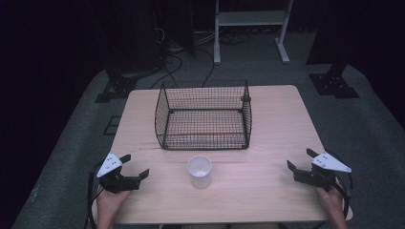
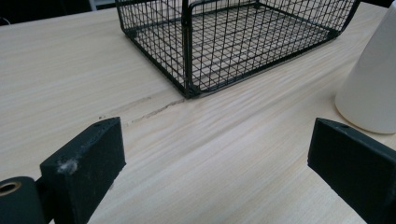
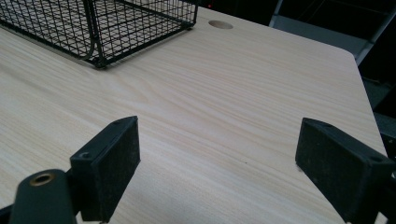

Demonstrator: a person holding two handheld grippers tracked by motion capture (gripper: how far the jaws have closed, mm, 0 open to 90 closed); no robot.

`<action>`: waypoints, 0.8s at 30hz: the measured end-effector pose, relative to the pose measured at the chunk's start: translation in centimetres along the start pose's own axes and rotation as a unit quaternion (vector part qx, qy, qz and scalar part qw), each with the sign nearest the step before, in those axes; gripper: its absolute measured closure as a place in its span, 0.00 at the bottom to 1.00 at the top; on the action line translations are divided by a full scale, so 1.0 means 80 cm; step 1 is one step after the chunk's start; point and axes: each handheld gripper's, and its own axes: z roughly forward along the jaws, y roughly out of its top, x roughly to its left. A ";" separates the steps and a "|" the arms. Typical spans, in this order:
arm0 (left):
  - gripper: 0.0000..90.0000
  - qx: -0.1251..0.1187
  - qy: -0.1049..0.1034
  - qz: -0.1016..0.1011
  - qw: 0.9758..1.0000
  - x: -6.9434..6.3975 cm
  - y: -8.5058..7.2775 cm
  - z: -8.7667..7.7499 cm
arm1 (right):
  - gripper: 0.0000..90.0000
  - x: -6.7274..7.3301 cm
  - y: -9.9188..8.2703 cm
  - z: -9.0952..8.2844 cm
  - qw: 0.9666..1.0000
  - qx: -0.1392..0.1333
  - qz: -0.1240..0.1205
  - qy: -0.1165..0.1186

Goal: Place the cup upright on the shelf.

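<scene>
White cup [image 1: 199,171] upright on table [image 1: 267,191], just before wire basket [image 1: 204,114], between both grippers. Left gripper [image 1: 135,168] jaws apart, empty, near cup; right gripper [image 1: 300,159] jaws apart, empty, farther off. Likely step: grasp cup. Approach level, straddle wall, close gently to avoid tipping.

Pretty dark room overall. Light wooden table [image 1: 267,191] sits on grey carpet [image 1: 372,129], cables [image 1: 172,62] snake across the floor behind it, and a white metal stand [image 1: 250,28] is at the back.
</scene>
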 end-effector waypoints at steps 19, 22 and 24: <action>0.03 -0.009 -0.034 0.044 0.998 -0.021 0.039 0.016 | 0.15 0.003 0.001 0.002 1.000 0.005 -0.010 -0.002; 0.03 0.003 -0.041 0.057 0.998 -0.026 0.048 0.022 | 0.15 0.003 0.001 0.002 1.000 0.005 -0.011 -0.002; 0.03 0.005 -0.045 0.063 0.997 -0.028 0.052 0.023 | 0.15 0.003 0.001 0.001 1.000 0.005 -0.011 -0.002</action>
